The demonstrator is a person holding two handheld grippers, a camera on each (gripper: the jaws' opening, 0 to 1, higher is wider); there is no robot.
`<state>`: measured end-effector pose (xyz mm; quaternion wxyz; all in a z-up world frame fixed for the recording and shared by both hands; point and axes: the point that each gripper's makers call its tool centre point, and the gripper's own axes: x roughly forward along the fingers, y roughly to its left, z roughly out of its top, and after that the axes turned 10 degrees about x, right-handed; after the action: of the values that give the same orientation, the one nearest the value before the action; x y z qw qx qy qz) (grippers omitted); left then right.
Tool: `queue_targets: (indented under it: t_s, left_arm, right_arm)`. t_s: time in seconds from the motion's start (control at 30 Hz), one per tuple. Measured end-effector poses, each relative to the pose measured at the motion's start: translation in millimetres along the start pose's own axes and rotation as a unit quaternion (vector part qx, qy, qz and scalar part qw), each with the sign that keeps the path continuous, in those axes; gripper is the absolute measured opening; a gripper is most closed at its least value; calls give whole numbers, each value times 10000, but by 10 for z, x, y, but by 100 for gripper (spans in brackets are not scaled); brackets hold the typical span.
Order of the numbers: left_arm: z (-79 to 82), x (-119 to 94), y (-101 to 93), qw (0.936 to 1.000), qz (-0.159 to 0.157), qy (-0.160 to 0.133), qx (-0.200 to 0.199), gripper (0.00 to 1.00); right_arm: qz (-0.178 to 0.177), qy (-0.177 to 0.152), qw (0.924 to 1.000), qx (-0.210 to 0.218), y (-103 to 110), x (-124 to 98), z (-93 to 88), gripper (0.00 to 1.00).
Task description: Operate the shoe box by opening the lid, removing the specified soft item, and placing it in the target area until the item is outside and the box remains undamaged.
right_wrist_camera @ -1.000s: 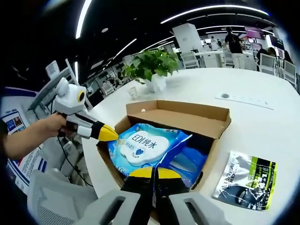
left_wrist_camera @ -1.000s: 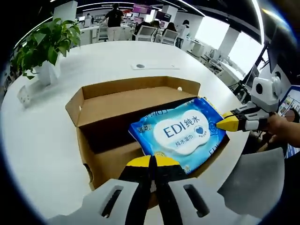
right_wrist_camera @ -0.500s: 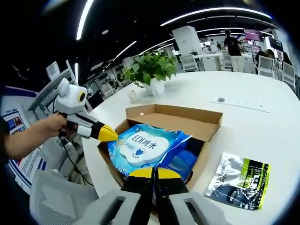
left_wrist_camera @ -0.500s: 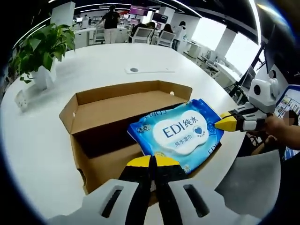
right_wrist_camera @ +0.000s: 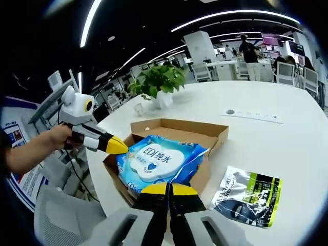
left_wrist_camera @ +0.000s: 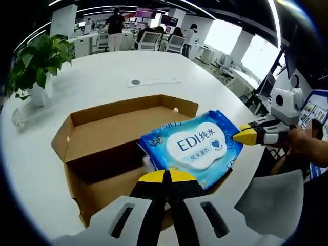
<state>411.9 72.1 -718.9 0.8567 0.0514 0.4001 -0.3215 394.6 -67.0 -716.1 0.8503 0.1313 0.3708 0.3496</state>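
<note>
Shoe box: brown cardboard, open, resting on the white desk; its lid is folded back on the far side. In the left gripper view a blue pack of wet wipes sits above the box's near right corner, tilted, one edge clamped between the left tongs, whose yellow-tipped jaws are pressed together on it. The white label on the pack reads "EDI" followed by Chinese characters, a blue heart beside them and a smaller line of characters below. The opposite edge of the pack is touched by the right tongs, entering from the right with jaws together; a hand holds them behind the white body. Whether that tip pinches the pack cannot be told here. Farther along the desk stand a potted plant and a flat white strip. People and chairs are in the background.

In the right gripper view the box lies ahead with the wipes pack lifted across its opening, the same "EDI" label facing up. The right tongs rise from below, jaws shut on the pack's near edge. The left tongs come in from the left, yellow tip against the pack's far edge, held by a hand with the forearm extended. Beside the box, to the right, lies a dark sachet with green and white print; the lettering appears to read "L'ORÉAL". The plant stands beyond the box.
</note>
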Motion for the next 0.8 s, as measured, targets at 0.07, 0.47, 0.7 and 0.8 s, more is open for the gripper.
queue_targets:
  t_s: [0.07, 0.47, 0.7, 0.8]
  left_arm:
    - [28, 17, -43, 10000, -15, -9, 11, 0]
    - [228, 126, -285, 9998, -115, -113, 86, 0]
    - [334, 225, -419, 9996, -207, -154, 137, 0]
    - [377, 279, -458, 9994, -248, -155, 178, 0]
  right_arm:
    - [-12, -9, 10000, 14, -30, -30, 8, 0]
    - [-94, -48, 9999, 39, -226, -246, 61, 0]
    - [-150, -62, 9998, 73, -357, -375, 59, 0]
    - [-183, -79, 9998, 88, -408, -433, 54, 0]
